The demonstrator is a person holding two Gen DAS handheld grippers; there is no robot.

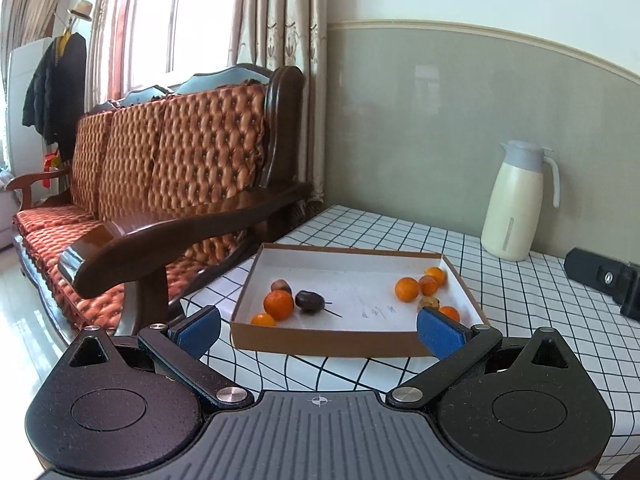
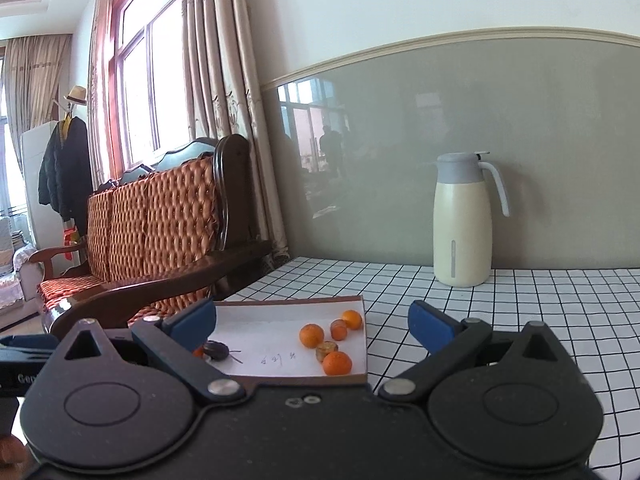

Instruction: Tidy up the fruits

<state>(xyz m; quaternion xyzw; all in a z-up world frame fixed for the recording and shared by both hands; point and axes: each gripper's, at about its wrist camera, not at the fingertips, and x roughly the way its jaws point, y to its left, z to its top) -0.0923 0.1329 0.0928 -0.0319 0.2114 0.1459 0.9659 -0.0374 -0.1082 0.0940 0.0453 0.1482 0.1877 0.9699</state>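
— What are your jaws doing?

— I am holding both the left gripper (image 1: 318, 330) and the right gripper (image 2: 312, 326) spread wide, and neither is gripping anything. Both are hovering over the checked table (image 1: 520, 320), short of the cardboard tray (image 1: 340, 338).

— Where are the fruits sitting?

— They are lying in the tray in two clusters. At its left end, a large orange (image 1: 278, 305) is touching a dark fruit (image 1: 310, 301) with a thin stem; a brownish fruit (image 1: 281, 286) is peeking out behind them, and a small orange (image 1: 263, 319) is sitting by the near wall. At the right end, several oranges (image 1: 407, 289) are bunching with a dull mottled piece (image 1: 429, 303).

— Anything hiding?

— My left gripper's right pad is covering part of one orange (image 1: 449, 313). In the right wrist view, the left pad is blocking most of the left cluster. The handwriting on the tray floor is too faint to read. A cream jug (image 1: 514, 202) is standing by the wall.
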